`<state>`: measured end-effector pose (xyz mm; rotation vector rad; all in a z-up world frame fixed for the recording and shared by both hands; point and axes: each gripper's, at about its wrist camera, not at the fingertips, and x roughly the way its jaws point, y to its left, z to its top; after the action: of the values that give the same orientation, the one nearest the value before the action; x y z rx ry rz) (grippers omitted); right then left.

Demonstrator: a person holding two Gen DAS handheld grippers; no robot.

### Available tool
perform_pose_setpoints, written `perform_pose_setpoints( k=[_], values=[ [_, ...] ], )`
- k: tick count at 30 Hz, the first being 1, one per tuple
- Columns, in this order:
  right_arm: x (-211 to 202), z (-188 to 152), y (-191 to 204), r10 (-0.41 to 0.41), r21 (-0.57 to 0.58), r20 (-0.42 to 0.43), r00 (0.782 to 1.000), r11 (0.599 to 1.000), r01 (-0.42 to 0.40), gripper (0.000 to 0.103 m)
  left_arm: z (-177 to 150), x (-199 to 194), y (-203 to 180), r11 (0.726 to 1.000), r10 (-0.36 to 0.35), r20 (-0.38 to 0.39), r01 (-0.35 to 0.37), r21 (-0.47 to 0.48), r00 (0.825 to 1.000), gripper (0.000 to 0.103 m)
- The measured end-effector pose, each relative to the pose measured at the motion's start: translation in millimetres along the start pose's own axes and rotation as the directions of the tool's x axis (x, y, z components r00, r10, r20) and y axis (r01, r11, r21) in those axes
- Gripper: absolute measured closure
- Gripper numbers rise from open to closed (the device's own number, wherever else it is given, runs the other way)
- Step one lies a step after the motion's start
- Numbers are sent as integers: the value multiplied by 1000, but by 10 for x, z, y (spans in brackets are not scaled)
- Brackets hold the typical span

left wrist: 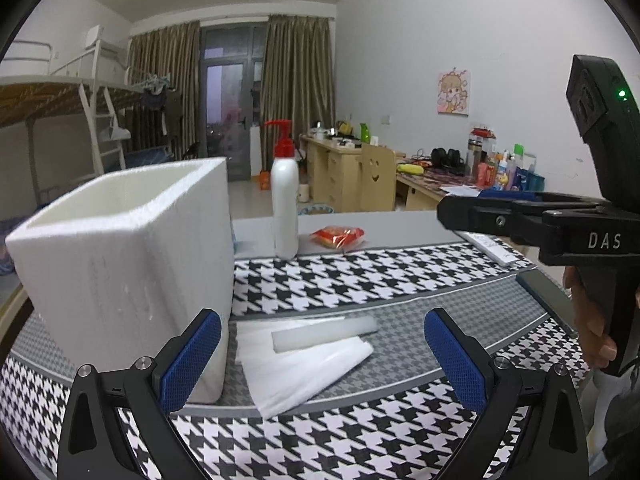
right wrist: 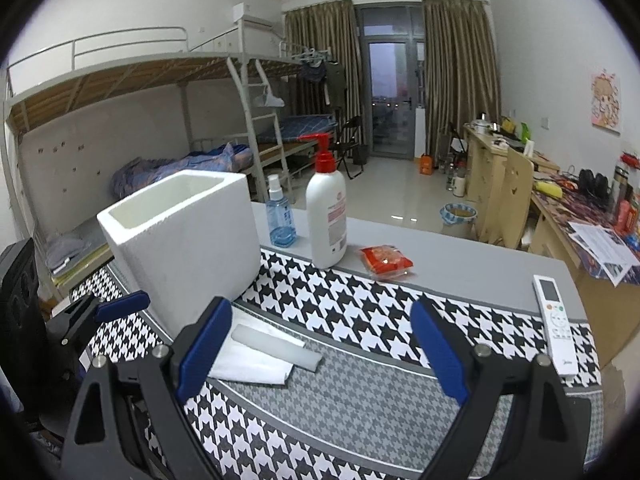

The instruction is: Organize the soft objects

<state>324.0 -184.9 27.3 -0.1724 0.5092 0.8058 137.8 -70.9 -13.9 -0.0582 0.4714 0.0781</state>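
Observation:
A white foam strip (left wrist: 324, 333) lies on a flat white foam sheet (left wrist: 296, 368) on the houndstooth cloth, just right of a tall open white foam box (left wrist: 120, 256). My left gripper (left wrist: 320, 360) is open and empty, low over the cloth, with the sheet and strip between its blue pads. My right gripper (right wrist: 320, 356) is open and empty, higher and to the right; its body shows in the left wrist view (left wrist: 560, 228). In the right wrist view the strip (right wrist: 276, 345), sheet (right wrist: 252, 364) and box (right wrist: 184, 240) lie left of centre.
A white pump bottle (right wrist: 326, 220), a blue spray bottle (right wrist: 282, 220) and a red snack packet (right wrist: 386, 261) stand at the table's far side. A white remote (right wrist: 556, 320) lies at the right. Bunk beds, desks and a chair stand beyond the table.

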Motion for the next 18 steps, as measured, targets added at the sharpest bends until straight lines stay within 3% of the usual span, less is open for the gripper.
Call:
perform_pose_setpoints(
  k=[18],
  values=[
    [280,-4,151,56,-39,-72,996,997,-59,10,-169,153,198,994,71,-119,-80,-73,990,1]
  ],
)
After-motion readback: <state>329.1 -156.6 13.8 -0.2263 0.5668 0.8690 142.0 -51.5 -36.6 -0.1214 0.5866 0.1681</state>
